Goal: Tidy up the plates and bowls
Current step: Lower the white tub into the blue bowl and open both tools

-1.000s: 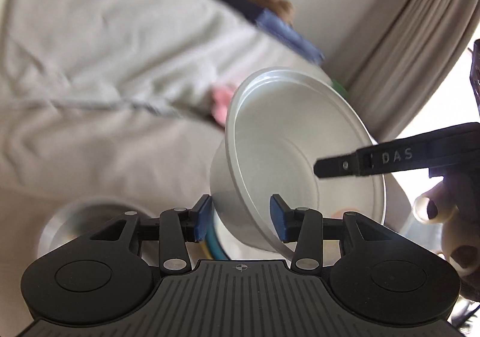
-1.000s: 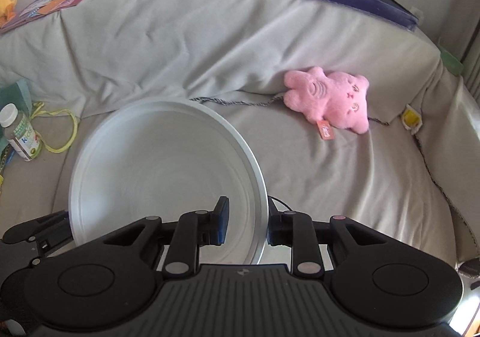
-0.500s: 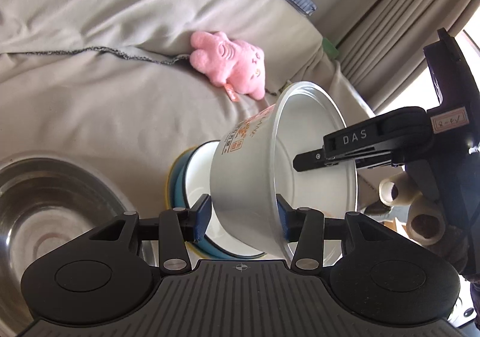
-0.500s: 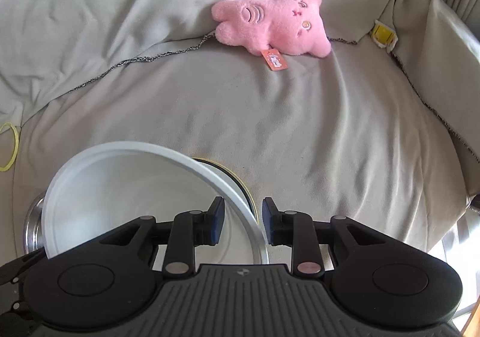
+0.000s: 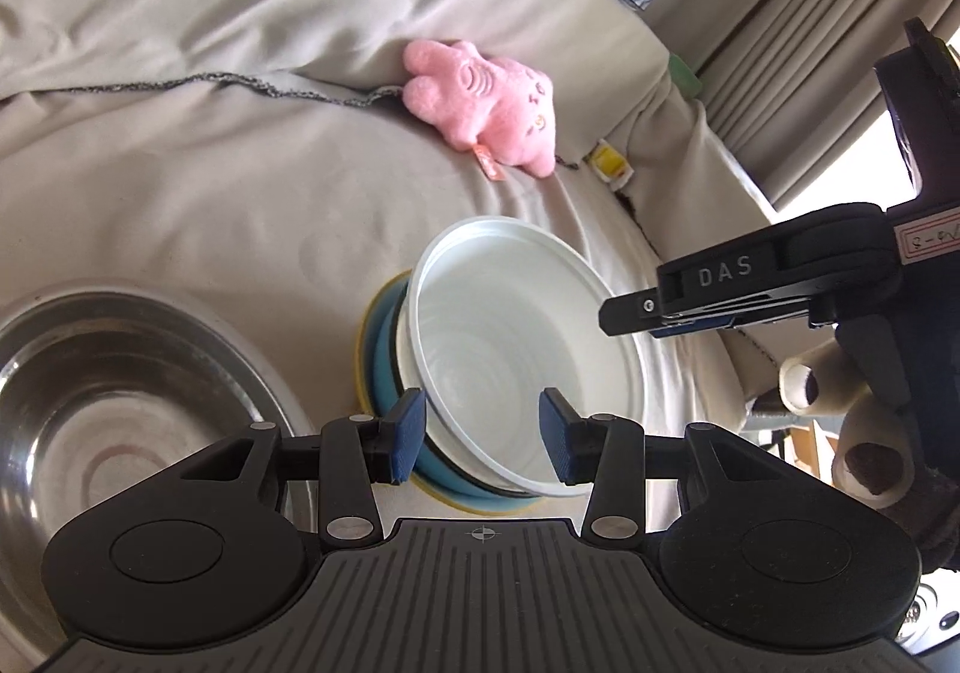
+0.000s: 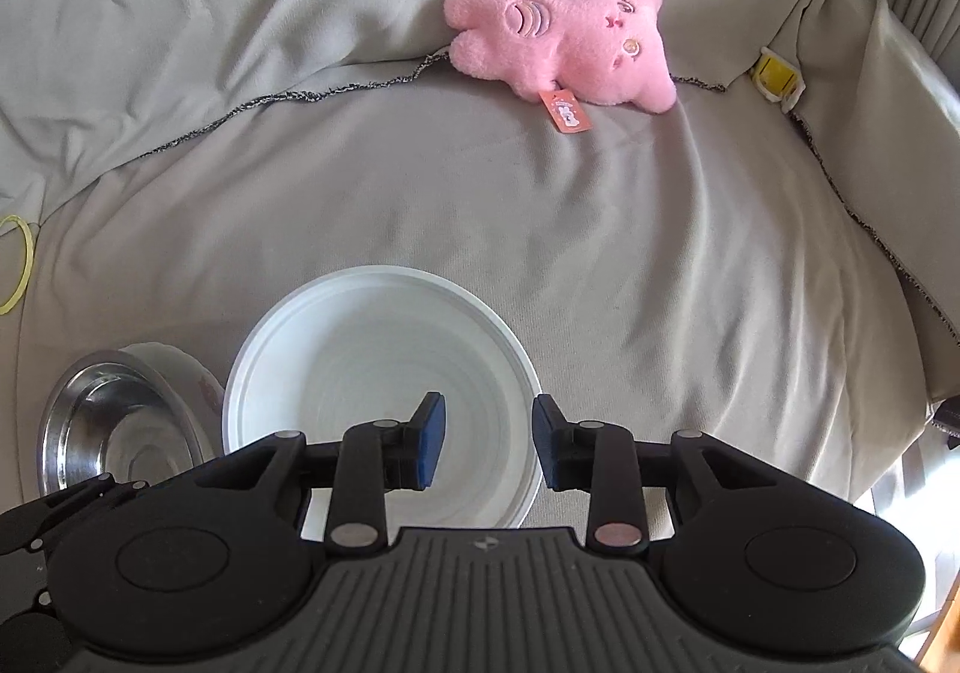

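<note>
A white plastic bowl sits nested in a blue bowl with a yellow rim on the grey sheet. It also shows in the right wrist view. My left gripper is open, its pads standing on either side of the white bowl's near rim without pressing it. My right gripper is open just above the white bowl's right rim; its finger shows over the bowl in the left wrist view. A steel bowl lies to the left, also in the right wrist view.
A pink plush toy lies further back on the sheet, also in the left wrist view. A small yellow item sits at the far right fold. A yellow ring lies at the left edge. Curtains hang on the right.
The white bowl went from tilted and held by both grippers to sitting nested in the blue bowl. Both grippers have opened and let go of it.
</note>
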A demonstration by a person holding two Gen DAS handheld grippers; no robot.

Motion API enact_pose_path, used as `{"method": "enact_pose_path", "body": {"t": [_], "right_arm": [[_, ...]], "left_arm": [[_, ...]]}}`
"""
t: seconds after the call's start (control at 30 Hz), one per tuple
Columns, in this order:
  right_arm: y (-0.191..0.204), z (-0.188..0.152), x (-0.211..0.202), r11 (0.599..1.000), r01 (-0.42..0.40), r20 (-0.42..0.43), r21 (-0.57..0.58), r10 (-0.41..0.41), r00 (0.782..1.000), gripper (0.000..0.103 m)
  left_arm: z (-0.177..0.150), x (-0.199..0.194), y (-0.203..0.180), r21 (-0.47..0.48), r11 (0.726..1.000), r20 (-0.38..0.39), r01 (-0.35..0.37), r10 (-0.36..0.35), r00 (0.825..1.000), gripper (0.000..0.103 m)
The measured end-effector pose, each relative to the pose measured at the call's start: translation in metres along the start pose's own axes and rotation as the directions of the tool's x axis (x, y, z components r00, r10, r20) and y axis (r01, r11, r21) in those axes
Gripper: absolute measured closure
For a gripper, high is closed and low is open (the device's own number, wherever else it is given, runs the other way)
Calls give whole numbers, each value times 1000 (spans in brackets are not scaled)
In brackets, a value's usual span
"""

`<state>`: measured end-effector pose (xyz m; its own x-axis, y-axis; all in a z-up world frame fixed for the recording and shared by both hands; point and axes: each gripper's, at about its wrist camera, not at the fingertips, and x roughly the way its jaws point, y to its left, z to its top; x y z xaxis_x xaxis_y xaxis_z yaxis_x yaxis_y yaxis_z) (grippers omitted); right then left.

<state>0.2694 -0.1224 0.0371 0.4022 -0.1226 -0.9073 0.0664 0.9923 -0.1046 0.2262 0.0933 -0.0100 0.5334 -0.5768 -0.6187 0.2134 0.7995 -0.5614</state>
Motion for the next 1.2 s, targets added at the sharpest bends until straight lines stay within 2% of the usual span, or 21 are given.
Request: {"method": "enact_pose_path", "body": {"t": [0.13,0.3,0.37,0.43,0.5,0.53,0.63,0.73,0.9,0.97,1.07,1.2], "right_arm": [[-1,-3,4,1000,10,8,6,-10,1000,72],[-14,-8,11,1000,-7,39,27,6,999,72],[-22,-11,16,999,-24,50,39,22,999,72],[-31,-17,22,998,-48,63,48,45,997,72],[-41,-26,24,996,-69,111,56,63,992,71],[-45,-31,24,995,-89,137,41,83,987,71],[-53,-45,20,990,-139,232,-21,140,963,71],[-62,-58,23,981,-184,308,-67,196,931,64],[-83,-65,48,940,-341,316,-28,332,889,54],[-86,-65,60,923,-385,329,-9,366,871,53],[-83,-68,77,900,-436,347,-9,412,843,53],[-79,-72,95,897,-442,381,-15,413,827,50]], "left_arm": [[-2,3,-1,-8,1000,-11,-24,24,1000,58],[-6,11,-5,52,982,29,-182,181,983,58],[-7,16,0,27,985,15,-170,170,985,59],[-8,20,8,-38,992,5,-121,121,993,61],[-8,18,15,-98,991,26,-88,91,995,61],[-9,17,15,-99,991,37,-86,90,995,61],[-11,14,9,-63,991,57,-117,121,991,61],[-17,14,0,-66,984,81,-168,173,982,61],[-25,23,-12,-101,965,97,-240,250,963,61],[-25,30,-17,-113,951,94,-287,298,950,61],[-21,40,-29,-68,924,86,-376,381,921,60],[-20,51,-40,-18,892,71,-451,451,889,57]]}}
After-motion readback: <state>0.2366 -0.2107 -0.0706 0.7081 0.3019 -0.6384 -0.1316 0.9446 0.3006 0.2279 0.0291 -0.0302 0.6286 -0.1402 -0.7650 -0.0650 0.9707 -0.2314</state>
